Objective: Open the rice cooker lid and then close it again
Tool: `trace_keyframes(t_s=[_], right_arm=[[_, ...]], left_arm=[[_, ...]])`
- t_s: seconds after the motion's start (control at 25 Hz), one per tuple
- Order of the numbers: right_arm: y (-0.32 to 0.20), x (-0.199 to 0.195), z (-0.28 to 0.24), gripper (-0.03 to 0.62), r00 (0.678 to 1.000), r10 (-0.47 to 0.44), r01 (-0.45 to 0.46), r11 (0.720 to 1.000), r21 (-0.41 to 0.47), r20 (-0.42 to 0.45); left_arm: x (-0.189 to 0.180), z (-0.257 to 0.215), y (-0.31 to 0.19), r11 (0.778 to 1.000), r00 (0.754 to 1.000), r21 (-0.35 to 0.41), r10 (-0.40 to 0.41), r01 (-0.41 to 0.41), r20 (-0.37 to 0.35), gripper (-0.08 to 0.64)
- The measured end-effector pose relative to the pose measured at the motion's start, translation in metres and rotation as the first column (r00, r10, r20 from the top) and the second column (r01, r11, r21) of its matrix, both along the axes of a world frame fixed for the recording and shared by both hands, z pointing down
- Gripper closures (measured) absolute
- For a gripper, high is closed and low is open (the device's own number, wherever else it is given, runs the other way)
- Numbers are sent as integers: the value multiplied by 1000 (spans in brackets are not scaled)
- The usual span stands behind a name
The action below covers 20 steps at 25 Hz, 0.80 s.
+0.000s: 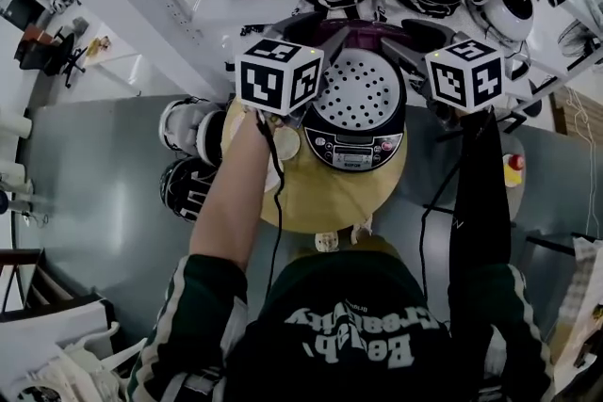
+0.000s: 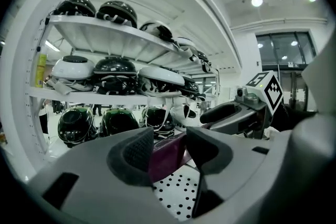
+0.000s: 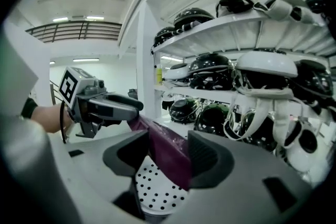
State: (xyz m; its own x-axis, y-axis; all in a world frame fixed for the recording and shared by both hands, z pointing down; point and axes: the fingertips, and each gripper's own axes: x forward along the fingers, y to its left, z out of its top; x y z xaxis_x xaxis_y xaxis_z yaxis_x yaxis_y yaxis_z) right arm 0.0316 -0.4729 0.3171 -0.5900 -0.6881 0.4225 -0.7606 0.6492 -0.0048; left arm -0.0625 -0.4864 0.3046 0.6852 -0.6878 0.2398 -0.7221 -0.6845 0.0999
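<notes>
Head view, findings: the rice cooker point(image 1: 356, 135), round and dark-bodied with a glossy control panel point(image 1: 354, 151) on its near face, stands on a circular bench point(image 1: 311, 202) with a plain tan wooden top. Its lid point(image 1: 363, 35) is open and tilted back. The pale inner plate point(image 1: 358, 94), perforated with regular rows of small holes, faces the camera, and a smooth maroon shell shows along the far edge. The left hand-held gripper point(image 2: 169, 155) is grey moulded plastic with dark, finely textured pads. It pinches the maroon rim, which fills the gap from pad to pad in the left gripper view. The right hand-held gripper point(image 3: 168, 157), of the same build, pinches the rim at the opposite side. There the rim crosses the gap on a slant and meets both pads. Each unit carries a white cube printed with black square markers point(image 1: 278, 75). A bare forearm point(image 1: 231, 193) leads to the left unit. Beyond the bench, a white metal shelf point(image 2: 105, 96) holds rows of rounded, glossy helmets point(image 2: 118, 120), some black and some white.
</notes>
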Motion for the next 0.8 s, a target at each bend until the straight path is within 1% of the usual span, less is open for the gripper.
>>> trace_keyframes(t_s=[0.08, 0.2, 0.28, 0.48, 0.64, 0.76, 0.8], right_arm=[[14, -3, 11, 353, 1000, 6, -6, 1000, -6, -16], [32, -4, 28, 353, 1000, 18, -18, 999, -31, -14], [43, -6, 40, 353, 1000, 24, -24, 998, -51, -2], [65, -8, 67, 350, 999, 35, -32, 994, -108, 29], [79, -8, 92, 353, 997, 41, -29, 986, -166, 66], [87, -8, 110, 358, 995, 47, -30, 981, -192, 85], [89, -8, 115, 364, 994, 54, -34, 979, -200, 94]], left_arm=[[-2, 10, 14, 1000, 1000, -11, 15, -15, -7, 362], [-2, 28, 33, 998, 999, -40, 44, -44, -21, 364], [-2, 41, 45, 996, 998, -56, 62, -64, -28, 364], [-1, 69, 69, 990, 993, -98, 91, -98, -73, 364], [5, 96, 86, 982, 989, -128, 130, -138, -70, 356], [4, 113, 95, 976, 987, -162, 132, -145, -86, 361], [5, 119, 99, 973, 987, -175, 133, -148, -95, 376]])
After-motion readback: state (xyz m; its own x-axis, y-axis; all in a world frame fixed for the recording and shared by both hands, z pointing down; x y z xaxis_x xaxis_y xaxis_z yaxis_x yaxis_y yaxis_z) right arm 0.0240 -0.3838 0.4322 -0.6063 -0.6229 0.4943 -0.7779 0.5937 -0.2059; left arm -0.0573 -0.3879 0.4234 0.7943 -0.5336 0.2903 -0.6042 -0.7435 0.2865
